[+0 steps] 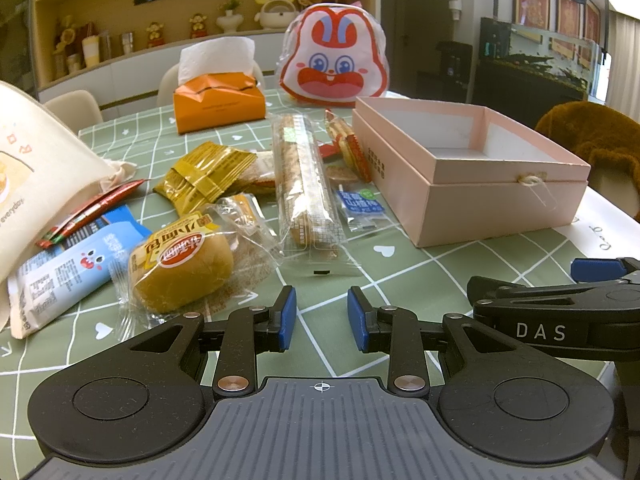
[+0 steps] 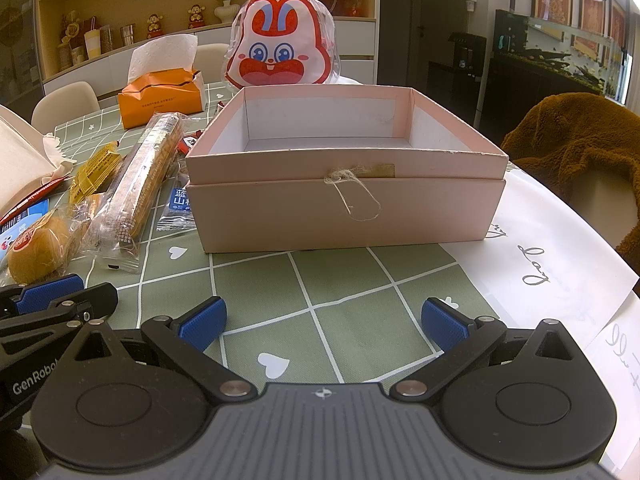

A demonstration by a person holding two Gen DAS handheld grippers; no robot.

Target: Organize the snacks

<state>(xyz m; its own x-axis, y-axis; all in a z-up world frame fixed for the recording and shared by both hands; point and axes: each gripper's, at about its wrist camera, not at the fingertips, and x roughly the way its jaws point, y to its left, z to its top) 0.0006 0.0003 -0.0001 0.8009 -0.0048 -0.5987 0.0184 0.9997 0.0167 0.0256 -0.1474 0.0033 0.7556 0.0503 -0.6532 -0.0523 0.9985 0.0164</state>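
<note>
Left gripper (image 1: 322, 318): jaws part-way apart, nothing between the blue pads, poised over the green checked tablecloth (image 1: 400, 276). Right gripper (image 2: 323, 323): jaws spread wide, empty, above the same cloth.

Ahead of the left gripper, snacks in a loose heap: wrapped bun (image 1: 182, 270), long clear biscuit sleeve (image 1: 306, 188) lying lengthwise, yellow foil packets (image 1: 204, 176), blue-and-white bar wrapper (image 1: 68, 276), small blue sachet (image 1: 360, 206) just beside the box.

Pink cardboard box (image 2: 344, 208): open, interior bare (string loop on its front wall), facing the right gripper near the table's right edge.

Far edge: orange tissue pack (image 1: 220, 106), rabbit-face pouch (image 1: 334, 54). Left edge: cream cloth bag (image 1: 36, 176)
</note>
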